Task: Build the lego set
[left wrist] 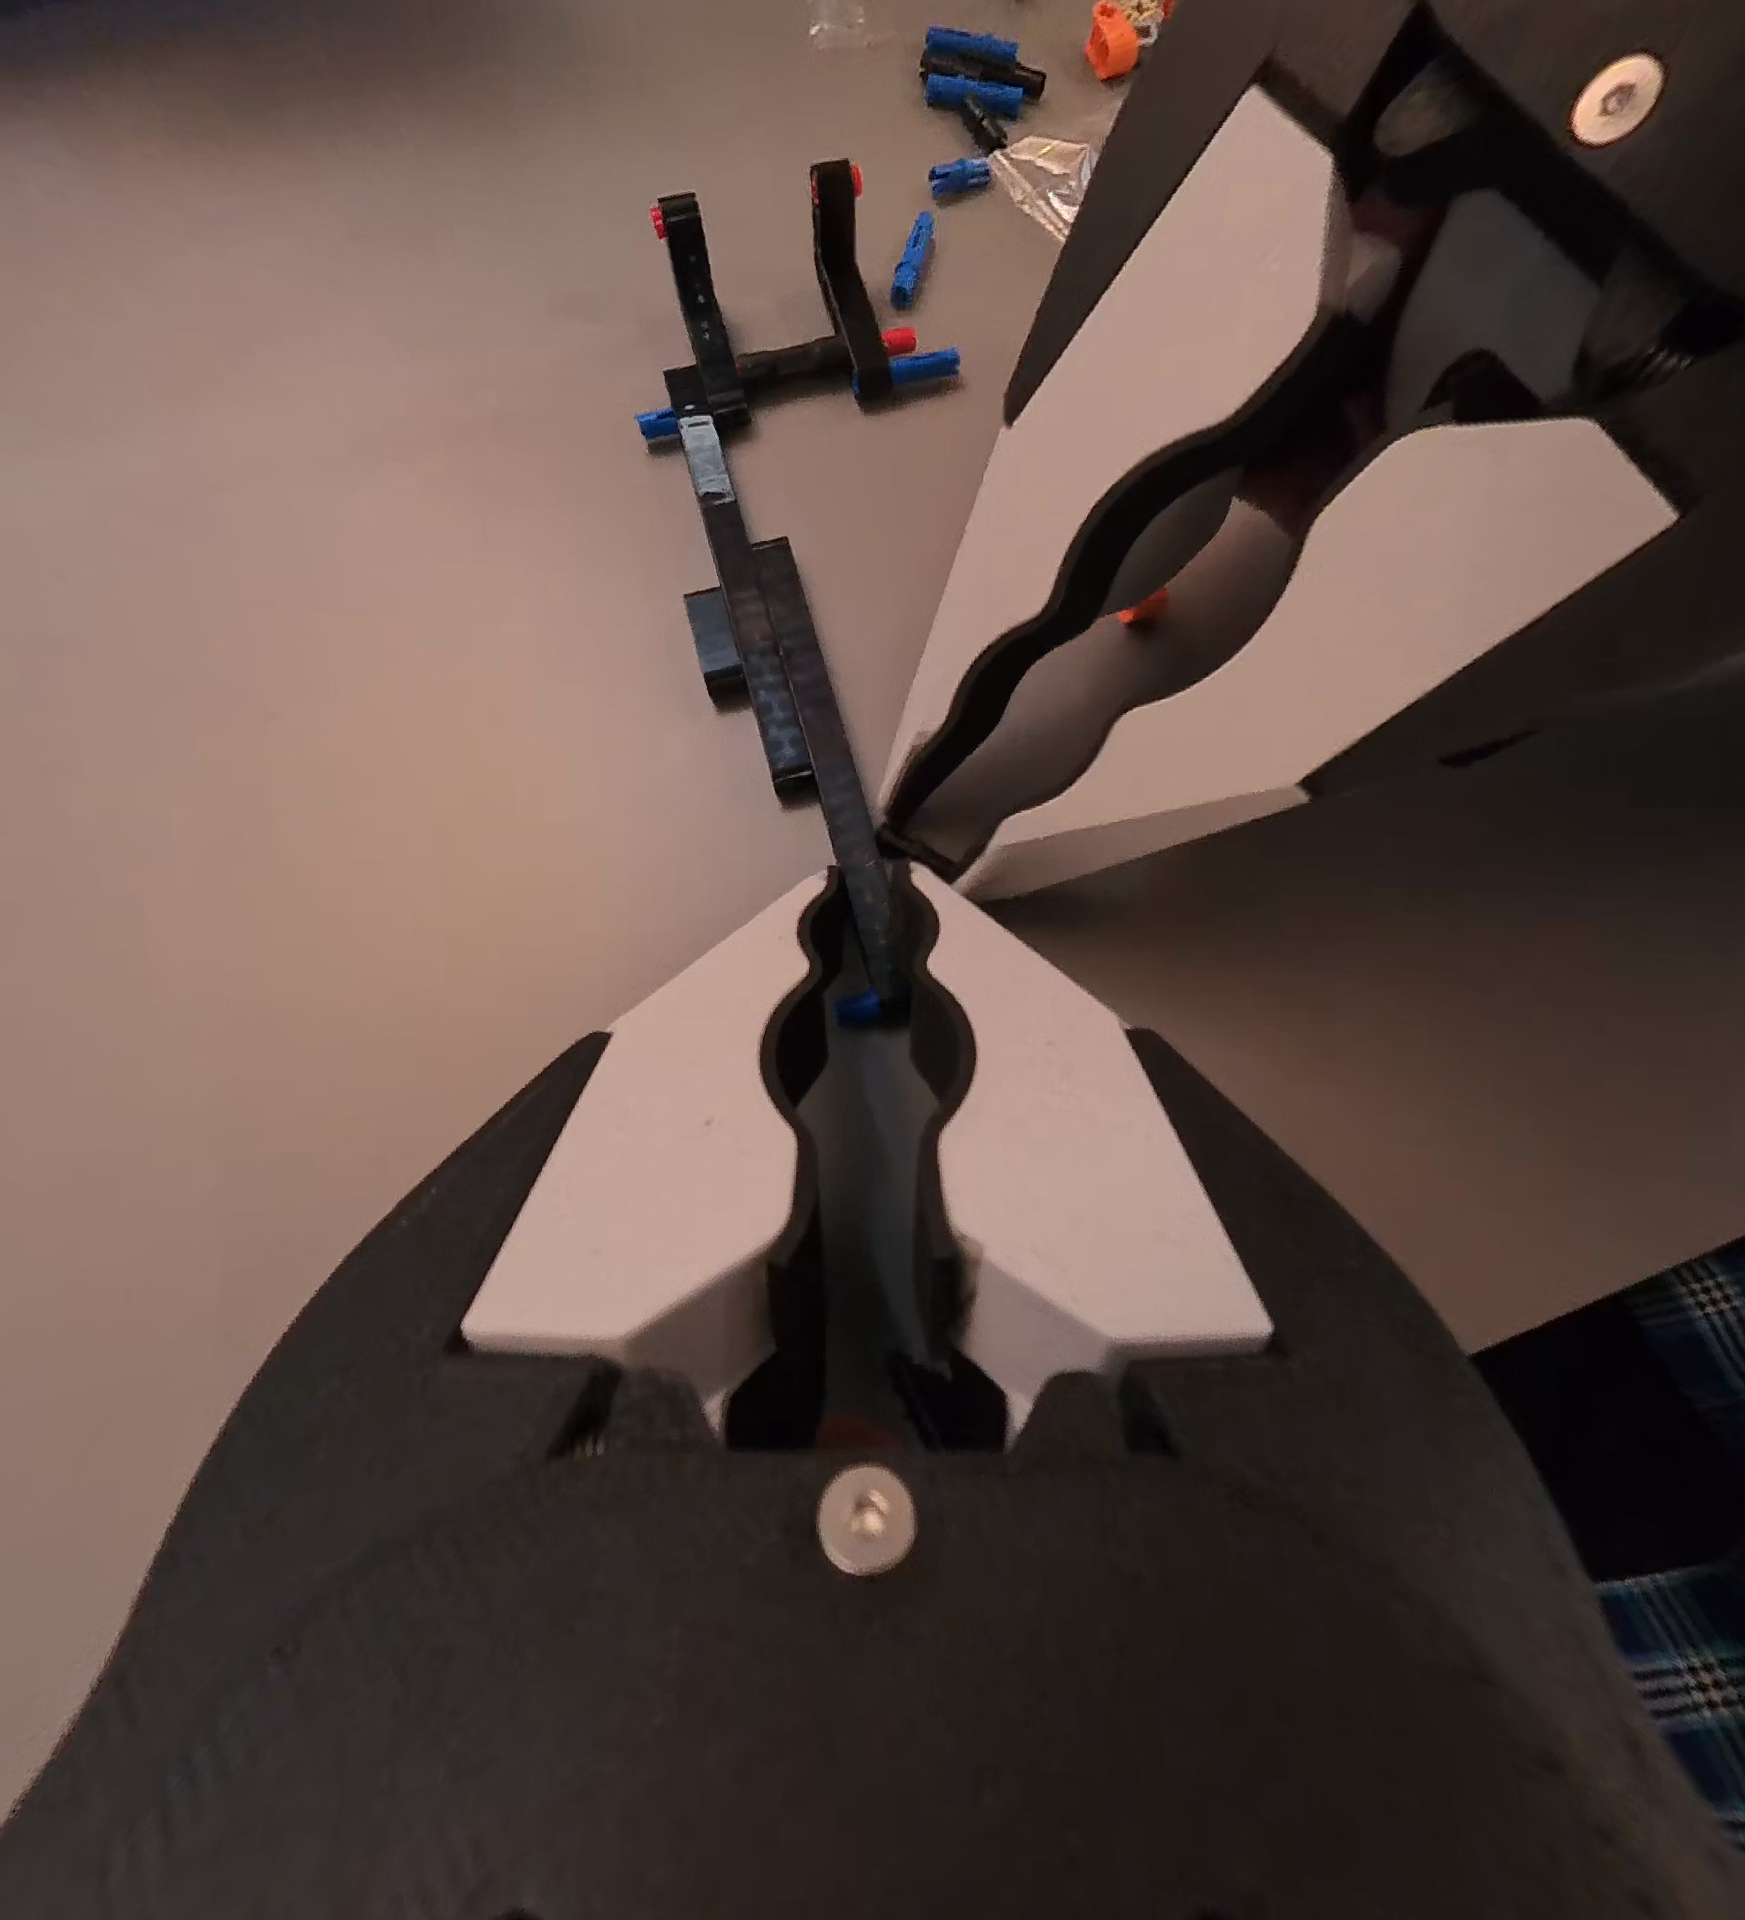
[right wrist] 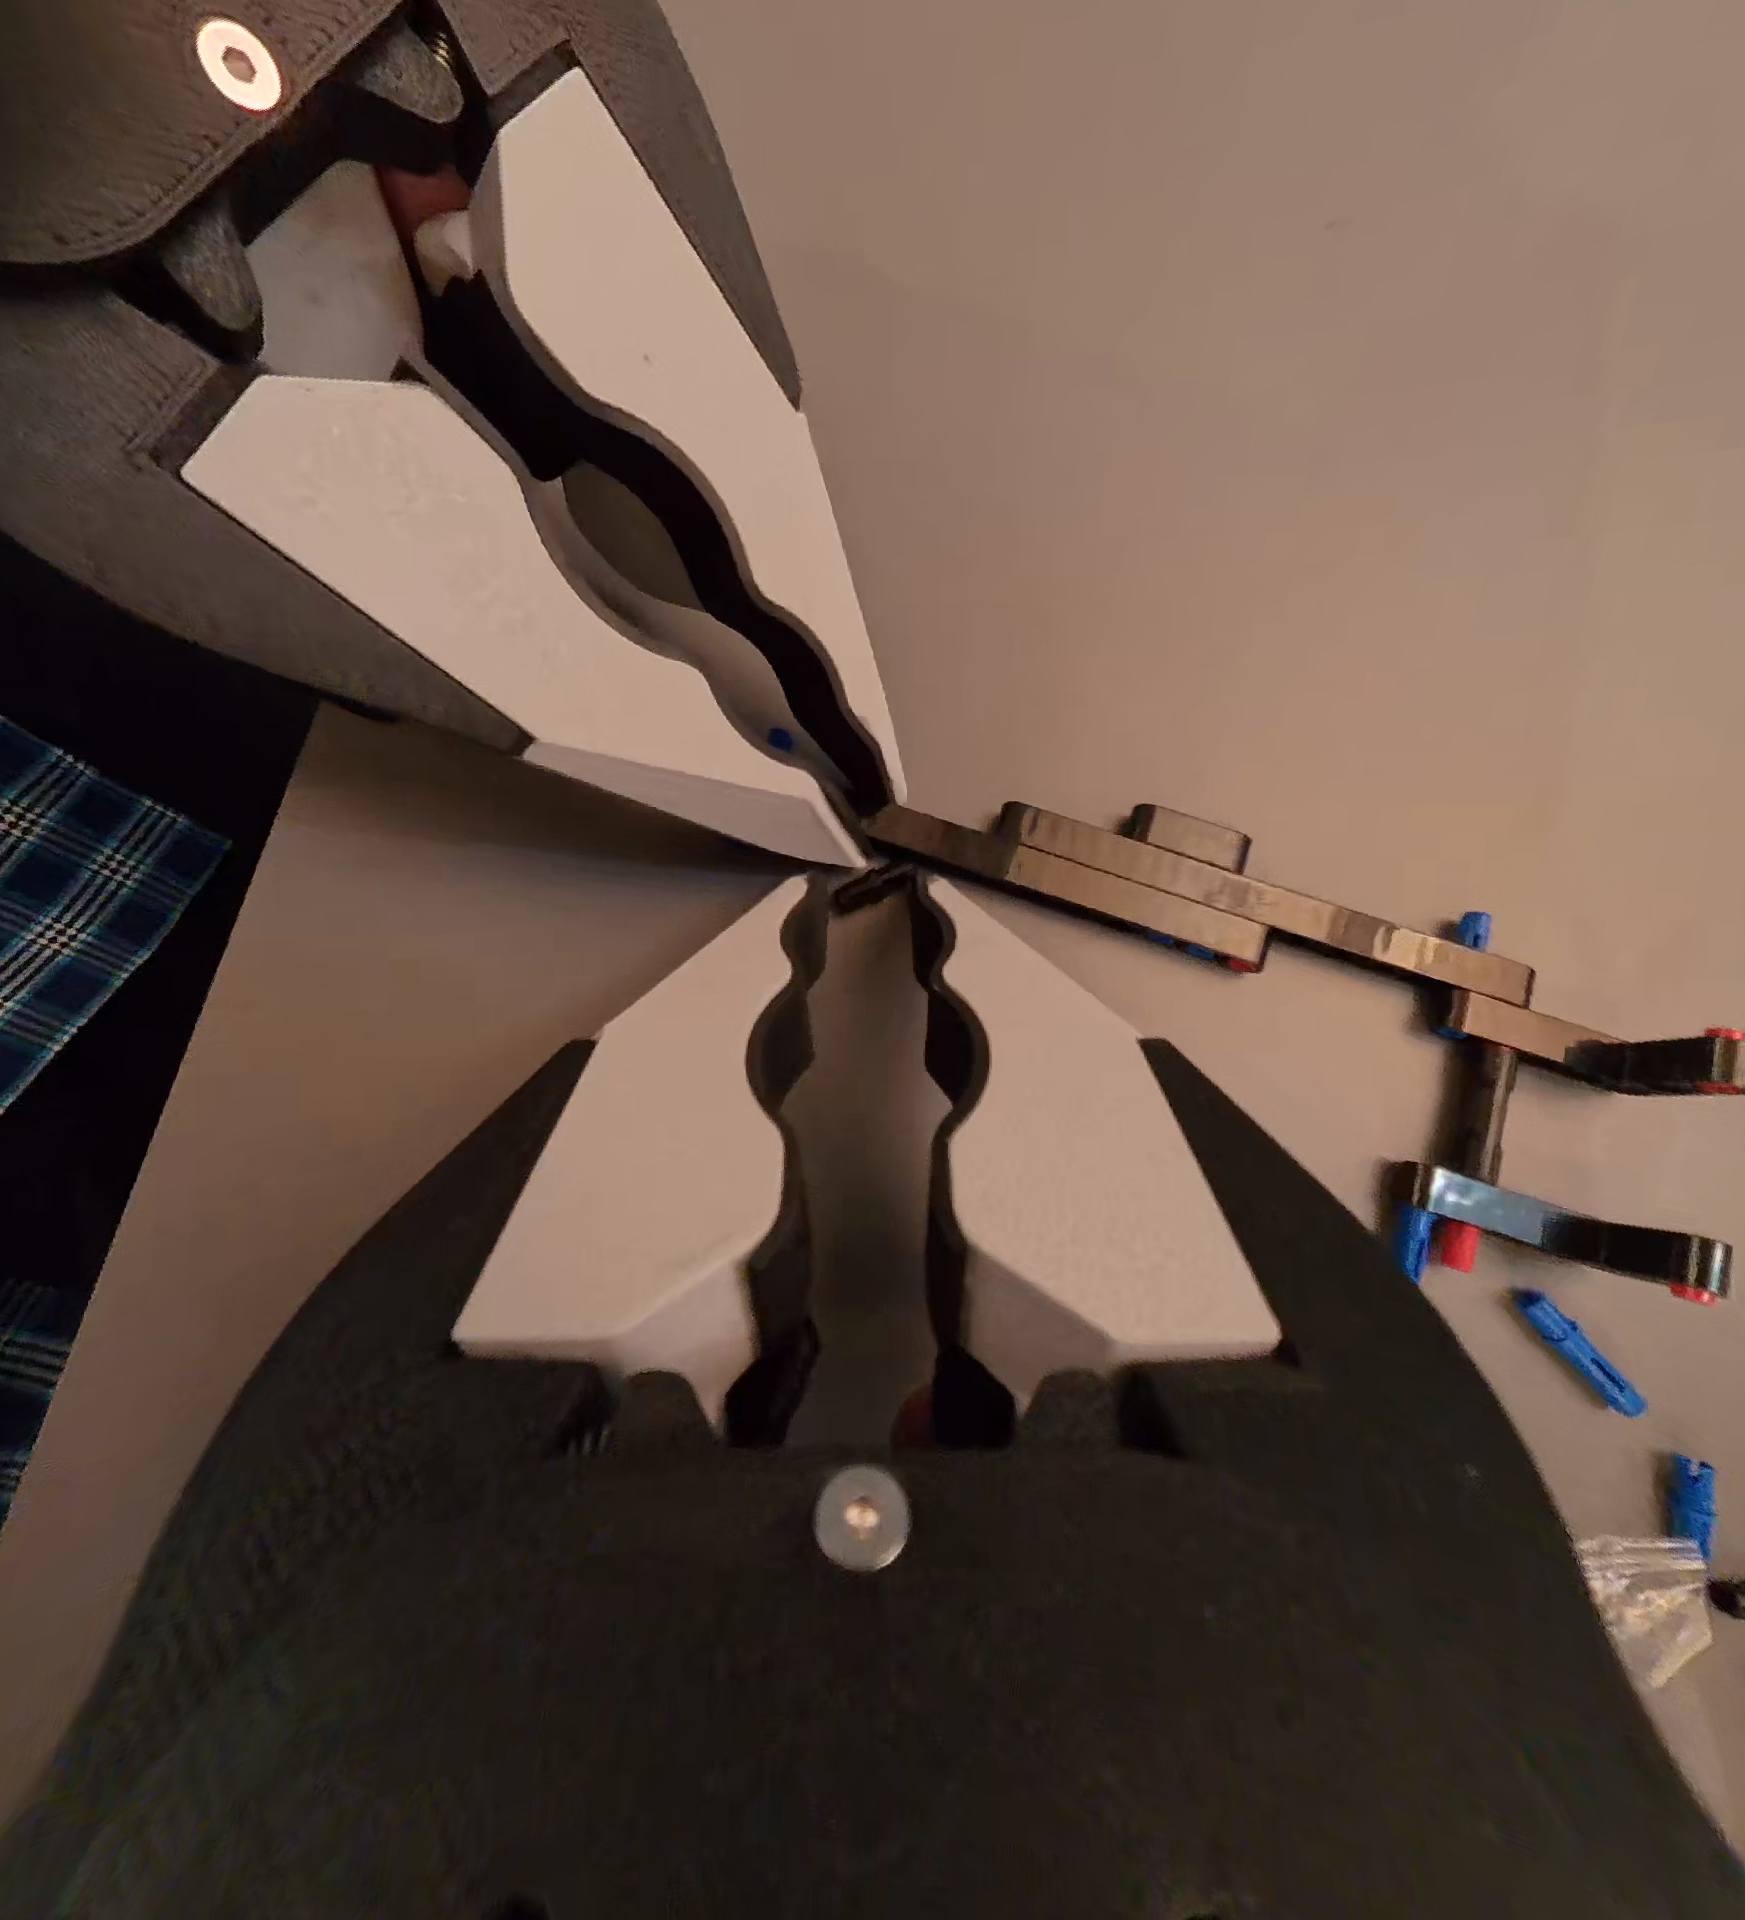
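A long black beam assembly (left wrist: 780, 665) with blue and red pins lies along the grey table (left wrist: 328, 623) and ends far off in a two-armed fork. My left gripper (left wrist: 873, 904) is shut on its near end, and a blue pin shows between the fingers. My right gripper (right wrist: 868, 883) is shut on a small black piece (right wrist: 863, 889) and holds it against that same end of the assembly (right wrist: 1159, 883). The two grippers meet tip to tip. The right gripper (left wrist: 899, 831) enters the left wrist view from the upper right, and the left gripper (right wrist: 863, 805) enters the right wrist view from the upper left.
Loose blue pins (left wrist: 972, 78) lie beyond the fork, one (left wrist: 912, 260) beside it, with a clear plastic bag (left wrist: 1044, 171) and an orange piece (left wrist: 1112, 42). The table edge and a person's plaid cloth (left wrist: 1730, 1558) are at the lower right. My two grippers' fingertips are within a few centimetres of each other.
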Motion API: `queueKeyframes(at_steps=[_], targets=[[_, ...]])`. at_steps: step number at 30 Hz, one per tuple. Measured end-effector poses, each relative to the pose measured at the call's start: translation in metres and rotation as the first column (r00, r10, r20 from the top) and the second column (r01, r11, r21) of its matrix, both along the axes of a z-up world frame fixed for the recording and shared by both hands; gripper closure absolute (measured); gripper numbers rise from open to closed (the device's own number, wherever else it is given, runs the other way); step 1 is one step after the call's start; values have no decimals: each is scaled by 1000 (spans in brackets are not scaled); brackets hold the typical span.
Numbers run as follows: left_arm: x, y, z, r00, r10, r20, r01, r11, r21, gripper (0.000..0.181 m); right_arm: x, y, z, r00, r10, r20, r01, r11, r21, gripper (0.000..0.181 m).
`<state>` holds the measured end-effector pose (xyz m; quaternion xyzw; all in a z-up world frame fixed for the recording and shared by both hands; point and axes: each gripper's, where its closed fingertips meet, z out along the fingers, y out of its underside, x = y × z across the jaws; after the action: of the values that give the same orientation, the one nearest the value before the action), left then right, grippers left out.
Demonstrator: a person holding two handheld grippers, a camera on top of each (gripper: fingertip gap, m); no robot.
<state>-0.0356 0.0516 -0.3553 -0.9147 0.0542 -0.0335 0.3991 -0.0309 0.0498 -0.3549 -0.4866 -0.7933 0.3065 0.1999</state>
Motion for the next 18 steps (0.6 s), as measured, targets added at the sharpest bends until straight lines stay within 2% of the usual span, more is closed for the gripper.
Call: queueKeyframes(at_steps=[7,11,18], targets=[[-1,2,0,999,14,-37,-14,1000,3,174,0,-3,0,1000,-3,10,3,1000,-31,159],[-1,2,0,999,16,-34,-15,1000,4,174,-1,1,0,1000,-18,5,18,1000,-8,171],[-1,2,0,999,16,-28,-16,1000,3,174,0,3,-1,1000,-12,7,12,1000,-4,173]])
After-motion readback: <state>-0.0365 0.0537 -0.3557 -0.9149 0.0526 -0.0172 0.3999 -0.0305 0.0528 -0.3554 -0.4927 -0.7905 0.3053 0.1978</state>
